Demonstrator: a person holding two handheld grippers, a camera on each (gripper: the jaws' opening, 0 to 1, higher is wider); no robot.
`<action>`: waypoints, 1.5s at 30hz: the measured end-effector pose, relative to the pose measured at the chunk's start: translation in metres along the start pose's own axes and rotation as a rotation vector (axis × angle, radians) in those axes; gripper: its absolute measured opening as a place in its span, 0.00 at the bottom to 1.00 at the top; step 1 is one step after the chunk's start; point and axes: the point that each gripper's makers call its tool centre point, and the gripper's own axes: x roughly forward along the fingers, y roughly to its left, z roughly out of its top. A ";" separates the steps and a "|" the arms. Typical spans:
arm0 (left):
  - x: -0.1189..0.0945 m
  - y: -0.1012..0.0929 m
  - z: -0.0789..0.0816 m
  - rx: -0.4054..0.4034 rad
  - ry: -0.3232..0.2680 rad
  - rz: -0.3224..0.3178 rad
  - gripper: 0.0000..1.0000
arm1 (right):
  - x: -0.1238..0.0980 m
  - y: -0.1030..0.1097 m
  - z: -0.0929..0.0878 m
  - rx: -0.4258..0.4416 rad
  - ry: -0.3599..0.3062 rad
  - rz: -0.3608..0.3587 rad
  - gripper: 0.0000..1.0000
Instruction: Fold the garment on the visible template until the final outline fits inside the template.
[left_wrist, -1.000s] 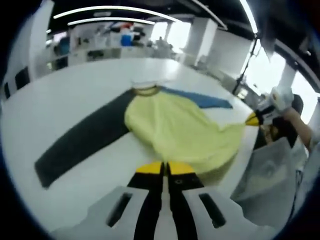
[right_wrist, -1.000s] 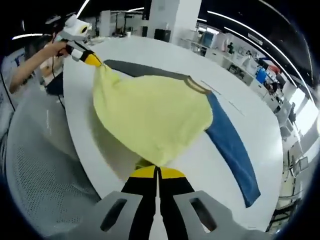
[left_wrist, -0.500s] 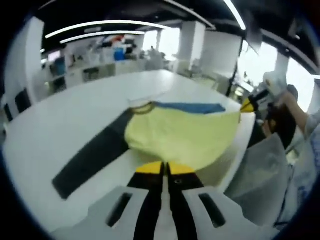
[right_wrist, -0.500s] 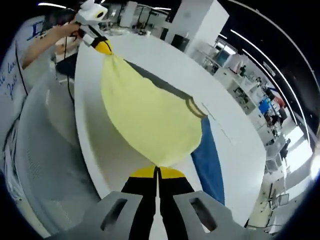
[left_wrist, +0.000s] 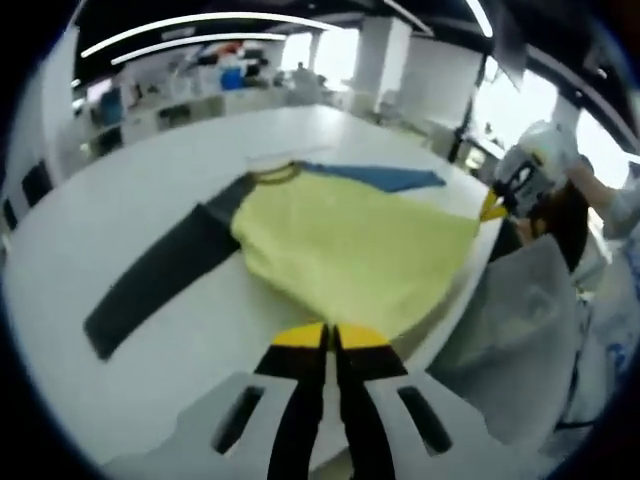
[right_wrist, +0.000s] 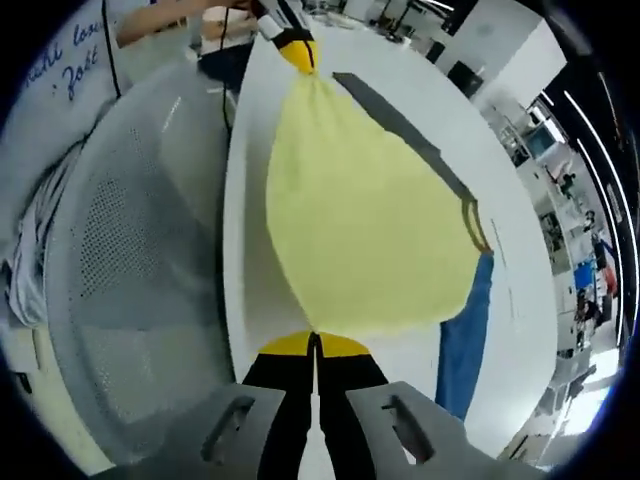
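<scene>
Early fold: left gripper (left_wrist: 330, 335) and right gripper (right_wrist: 313, 343), jaws closed on hem corners, hold yellow garment (left_wrist: 350, 250) stretched ahead; sleeves unfolded.

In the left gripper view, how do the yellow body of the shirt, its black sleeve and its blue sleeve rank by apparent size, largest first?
1. yellow body, stretched between both grippers
2. black sleeve
3. blue sleeve

The blue sleeve lies farther from the camera and is partly covered by the body, so its true size against the black one is unsure.

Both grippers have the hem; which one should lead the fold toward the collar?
Probably neither alone: the left gripper and right gripper each pinch a corner of the yellow shirt, so both should carry it toward the collar together.
</scene>
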 end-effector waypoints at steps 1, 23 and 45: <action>0.002 0.001 -0.007 -0.011 0.019 0.001 0.00 | 0.006 0.003 0.001 0.015 -0.011 0.014 0.01; 0.017 0.018 -0.078 -0.099 0.173 0.035 0.00 | 0.064 0.039 -0.022 0.227 -0.036 0.096 0.01; 0.021 0.022 -0.092 -0.138 0.203 0.041 0.00 | 0.043 0.037 -0.049 0.488 -0.138 0.008 0.14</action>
